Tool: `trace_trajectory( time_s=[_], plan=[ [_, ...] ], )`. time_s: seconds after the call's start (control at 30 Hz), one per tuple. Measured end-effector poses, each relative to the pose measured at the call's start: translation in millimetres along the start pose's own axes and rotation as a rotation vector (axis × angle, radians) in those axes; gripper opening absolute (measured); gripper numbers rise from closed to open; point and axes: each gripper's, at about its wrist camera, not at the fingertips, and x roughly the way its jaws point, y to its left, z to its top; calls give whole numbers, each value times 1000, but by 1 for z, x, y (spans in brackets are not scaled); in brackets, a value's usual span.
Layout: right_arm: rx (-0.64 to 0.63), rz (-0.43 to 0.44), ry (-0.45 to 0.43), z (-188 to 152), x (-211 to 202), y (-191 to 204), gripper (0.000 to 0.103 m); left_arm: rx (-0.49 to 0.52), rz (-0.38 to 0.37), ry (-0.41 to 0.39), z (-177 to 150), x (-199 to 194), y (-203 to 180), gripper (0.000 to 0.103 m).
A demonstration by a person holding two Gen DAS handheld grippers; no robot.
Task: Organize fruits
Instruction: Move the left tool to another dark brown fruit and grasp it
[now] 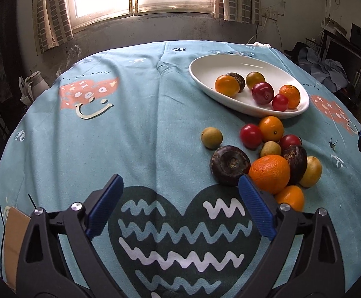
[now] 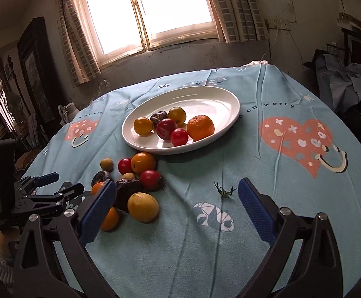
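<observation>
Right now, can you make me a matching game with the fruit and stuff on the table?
Things:
1. big orange
2. yellow fruit
3. left gripper
4. small green stem

Places or states:
A. lies alone on the blue cloth, between the right gripper's fingers in its view
B. on the white plate
C. open, holding nothing
D. in the pile on the cloth, beside a dark fruit

Pairs: 1-B, 2-D, 3-C, 4-A

Bare tablecloth (image 2: 267,173) lies open right of the white plate (image 2: 226,96) and along the near edge. Left of that, the loose fruit cluster (image 2: 140,186) crowds the approach to the plate's near rim (image 1: 262,114); fruits seem to touch, leaving little gap.
</observation>
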Motion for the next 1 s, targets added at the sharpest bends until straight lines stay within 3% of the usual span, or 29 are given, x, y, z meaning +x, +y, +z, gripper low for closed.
trace_trajectory(
  time_s=[0.3,0.5,0.77,0.87,0.93,1.0],
  plan=[
    [116,56,59,-2,6,-15,99,31,28,47,4,24,-5,97],
    [123,52,67,-2,5,-15,99,45,-55,54,15,35,-12,97],
    [135,49,86,-2,11,-15,99,93,-78,28,32,46,-29,95],
    [144,45,88,-2,12,-18,99,158,-103,92,29,57,-40,93],
    [147,44,90,-2,12,-18,99,151,-162,124,27,61,-37,93],
    [146,44,89,-2,12,-18,99,150,-122,102,27,58,-29,92]
  ],
)
